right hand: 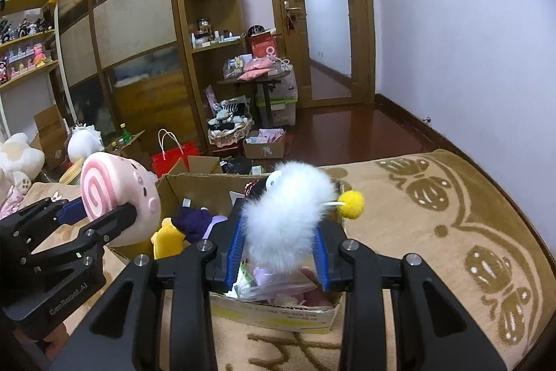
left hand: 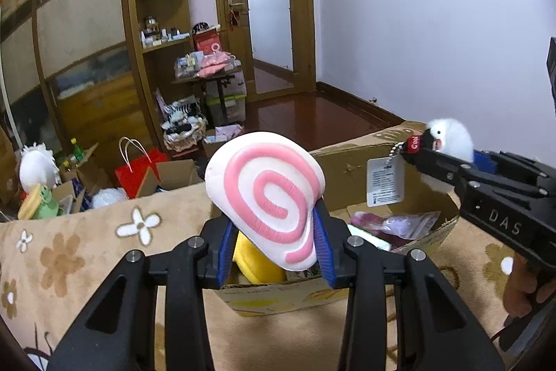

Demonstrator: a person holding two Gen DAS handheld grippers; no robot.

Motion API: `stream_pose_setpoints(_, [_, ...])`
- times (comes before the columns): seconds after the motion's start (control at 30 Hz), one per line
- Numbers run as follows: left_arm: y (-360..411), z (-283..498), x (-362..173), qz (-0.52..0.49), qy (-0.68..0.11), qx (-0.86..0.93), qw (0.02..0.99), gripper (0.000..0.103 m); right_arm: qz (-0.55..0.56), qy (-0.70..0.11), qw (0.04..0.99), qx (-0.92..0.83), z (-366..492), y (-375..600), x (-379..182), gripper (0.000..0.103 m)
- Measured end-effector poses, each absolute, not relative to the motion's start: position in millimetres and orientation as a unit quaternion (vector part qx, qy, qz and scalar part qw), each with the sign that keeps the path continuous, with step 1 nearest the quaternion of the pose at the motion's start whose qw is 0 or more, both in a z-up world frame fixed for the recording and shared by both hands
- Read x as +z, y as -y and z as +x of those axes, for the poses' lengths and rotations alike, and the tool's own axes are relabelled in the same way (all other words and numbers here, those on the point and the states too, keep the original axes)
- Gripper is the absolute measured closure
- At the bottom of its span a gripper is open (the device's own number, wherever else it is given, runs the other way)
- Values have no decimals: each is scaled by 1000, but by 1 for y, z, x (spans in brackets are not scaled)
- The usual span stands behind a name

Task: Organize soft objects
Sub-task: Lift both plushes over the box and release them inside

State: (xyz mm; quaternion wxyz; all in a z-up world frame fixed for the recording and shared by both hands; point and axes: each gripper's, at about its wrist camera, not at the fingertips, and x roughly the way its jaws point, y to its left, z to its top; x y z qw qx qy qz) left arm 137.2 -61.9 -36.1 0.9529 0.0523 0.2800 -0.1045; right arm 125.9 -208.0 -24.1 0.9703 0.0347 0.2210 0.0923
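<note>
Two tongs are seen, and one soft toy is held by each. By the left gripper (left hand: 272, 242) a pink swirl cushion (left hand: 266, 199) is squeezed between the blue pads (left hand: 323, 249), with the jaws closed snugly on its lower part. By the right gripper (right hand: 278, 249) a fluffy white toy (right hand: 286, 214) is pinched in the same way, with the jaws closed on its fur. One yellow pompom (right hand: 351, 204) is stuck out on a thin stick at the right side of the white toy, and one white tag (left hand: 385, 181) is hung from it on a bead chain.

Both toys are held up in the air over one open cardboard box (right hand: 278, 315). The box is set on a tan flower rug (left hand: 69, 252). Inside the box, one yellow plush (right hand: 166, 240), one purple toy (right hand: 194, 223) and some clear bags (left hand: 399, 225) are seen, so only a little room is left there. The box flaps are stood up at the far side, close behind the two toys. The tongs are kept near each other, but no touching is seen. More open rug is found to the right of the box.
</note>
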Motion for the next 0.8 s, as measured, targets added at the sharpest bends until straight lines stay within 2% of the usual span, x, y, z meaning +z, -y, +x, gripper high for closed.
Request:
stream_pose_setpoints(0.17, [63,141,-45,44,-298,-117,946,62,48,-231,965,115,130,206,-30,66])
stream_pose_setpoints(0.37, [67,140,-51,44,-305,-116,944,53,51,-242,960,129,132,202,-36,63])
stream_pose_setpoints(0.5, [68,141,-53,51,-313,-115,942,46,58,-249,958,130,135,205,-39,62])
stream_pose_setpoints(0.63, [70,137,-49,64,-295,-105,947,27,70,-254,956,130,137,209,-41,62])
stream_pose_setpoints(0.7, [70,136,-47,64,-292,-101,949,25,74,-255,955,131,137,210,-40,62])
stream_pose_setpoints(0.8, [68,136,-48,62,-297,-96,948,24,82,-255,955,131,136,213,-39,54])
